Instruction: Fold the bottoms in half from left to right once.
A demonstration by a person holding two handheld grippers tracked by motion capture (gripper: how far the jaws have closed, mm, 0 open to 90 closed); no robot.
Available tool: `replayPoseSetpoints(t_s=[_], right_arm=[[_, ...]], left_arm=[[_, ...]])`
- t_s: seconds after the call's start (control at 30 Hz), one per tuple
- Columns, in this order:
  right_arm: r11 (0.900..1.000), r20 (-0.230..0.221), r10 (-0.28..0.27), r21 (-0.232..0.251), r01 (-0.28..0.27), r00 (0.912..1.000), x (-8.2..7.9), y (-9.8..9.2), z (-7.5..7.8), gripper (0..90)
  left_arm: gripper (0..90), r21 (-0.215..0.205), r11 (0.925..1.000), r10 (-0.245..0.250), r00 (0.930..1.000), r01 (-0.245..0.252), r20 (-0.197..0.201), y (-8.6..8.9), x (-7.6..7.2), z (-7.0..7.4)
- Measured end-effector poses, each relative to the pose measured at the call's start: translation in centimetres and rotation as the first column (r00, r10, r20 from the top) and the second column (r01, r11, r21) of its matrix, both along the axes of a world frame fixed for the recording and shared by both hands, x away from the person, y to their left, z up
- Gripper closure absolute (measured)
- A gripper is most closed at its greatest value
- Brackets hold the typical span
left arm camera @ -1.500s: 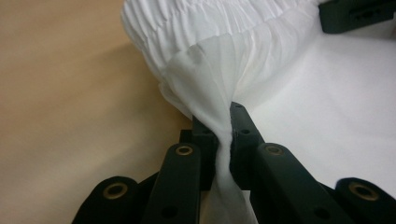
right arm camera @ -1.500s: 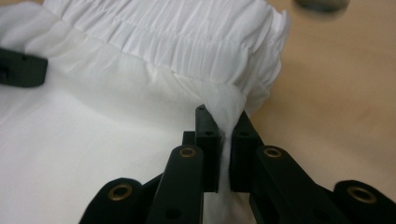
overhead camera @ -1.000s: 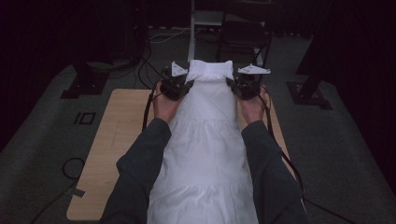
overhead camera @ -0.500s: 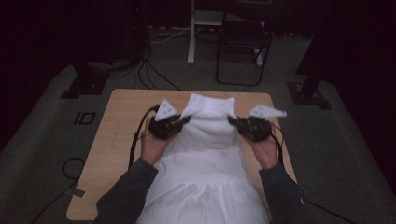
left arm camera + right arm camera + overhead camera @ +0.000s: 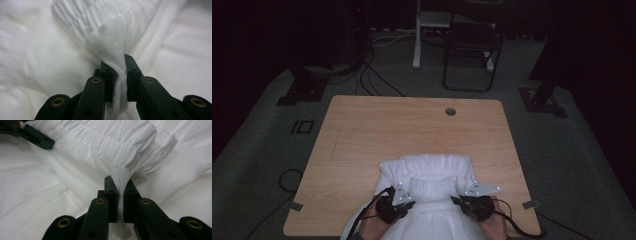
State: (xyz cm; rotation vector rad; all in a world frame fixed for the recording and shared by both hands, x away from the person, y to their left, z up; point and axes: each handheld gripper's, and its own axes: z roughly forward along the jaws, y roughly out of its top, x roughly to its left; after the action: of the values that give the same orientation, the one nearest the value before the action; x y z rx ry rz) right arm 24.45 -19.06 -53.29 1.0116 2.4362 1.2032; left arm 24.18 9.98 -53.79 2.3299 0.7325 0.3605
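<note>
L claw [image 5: 119, 75] & R claw [image 5: 119, 195] both pinch soft white garment [image 5: 432, 172], smocked ribbed band, on wood table [image 5: 412, 125].

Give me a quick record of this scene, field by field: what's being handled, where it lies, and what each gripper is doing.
item: white garment, smocked band folded onto it
surface: wooden table, near edge
left gripper: shut on the garment, fabric pinched between its jaws
right gripper: shut on the garment, beside the smocked band
behind table: folding chair
</note>
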Motion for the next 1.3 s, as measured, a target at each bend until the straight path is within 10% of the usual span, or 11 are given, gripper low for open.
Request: replayPoseSetpoints(t_s=[0.2, 0.43, 1.3], right_arm=[[0.997, -0.056, -0.004, -0.073, 0.000, 0.9984, 1.5, 1.2, -1.6, 84.7], [0.991, 0.001, -0.025, -0.128, 0.025, 0.9997, 4.2, 1.8, -2.3, 84.7], [0.989, -0.070, -0.137, -0.072, 0.132, 0.9880, 19.3, 3.1, -1.7, 84.6]], left_arm=[[81.6, 0.029, 0.9996, 0.004, 1.0000, -0.004, -0.003, -0.3, 1.2, -0.9], [81.7, -0.011, 0.9990, 0.044, 0.9990, -0.044, -0.009, -0.4, 4.2, -1.1], [81.3, 0.020, 0.9867, 0.161, 0.9866, -0.162, 0.027, -0.4, 18.1, -0.4]])
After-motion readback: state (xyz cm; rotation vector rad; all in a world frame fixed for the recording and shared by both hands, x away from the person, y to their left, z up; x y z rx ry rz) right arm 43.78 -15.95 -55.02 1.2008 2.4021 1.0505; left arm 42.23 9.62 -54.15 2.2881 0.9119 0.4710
